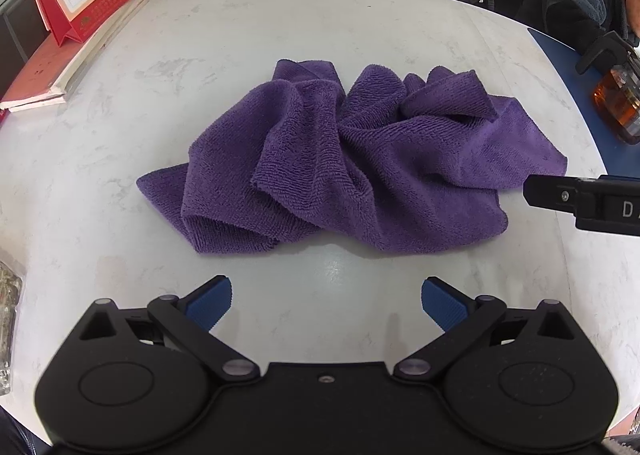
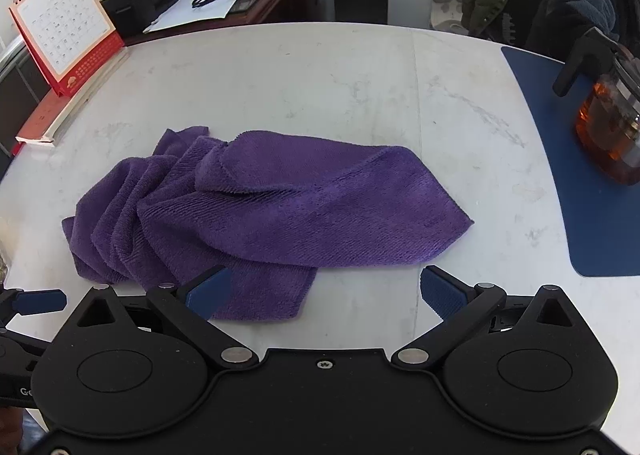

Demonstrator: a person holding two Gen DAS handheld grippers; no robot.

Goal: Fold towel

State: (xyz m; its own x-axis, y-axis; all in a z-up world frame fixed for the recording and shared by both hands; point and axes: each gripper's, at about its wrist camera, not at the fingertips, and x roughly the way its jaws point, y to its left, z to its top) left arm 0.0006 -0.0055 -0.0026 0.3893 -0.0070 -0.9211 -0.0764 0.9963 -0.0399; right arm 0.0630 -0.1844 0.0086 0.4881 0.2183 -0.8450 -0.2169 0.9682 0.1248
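The white marble-look table (image 2: pixel 320 67) fills both views, and the purple terry towel (image 1: pixel 344 159) lies on it in a crumpled heap just ahead of both tongs, bunched into ridges toward the left tool's side and flatter toward the right tool's side. It is not folded as it lies.

The left gripper (image 1: pixel 326 301) hangs above bare tabletop just short of the towel's near edge, its blue pads spread wide and holding nothing. The right gripper (image 2: pixel 325 293) is likewise spread wide and empty; its left pad sits over the towel's near flap, its right pad over bare table.

Judging from the heap, a good fold wants the cloth flat: each tool should find a true corner, not a mid-fold ridge, pinch a single layer, and draw the corners apart until the wrinkles pull out. The corner pointing ahead-right of the right tool looks the easiest to pick out; the left-side corners are buried in folds and hard to tell.

Far right of the right tool, a glass teapot (image 2: pixel 612 131) with a black handle stands on a blue mat (image 2: pixel 560 175), holding amber tea with dark matter in it. A red desk calendar (image 2: pixel 64 27) stands far ahead-left on a red-covered book (image 2: pixel 44 117).
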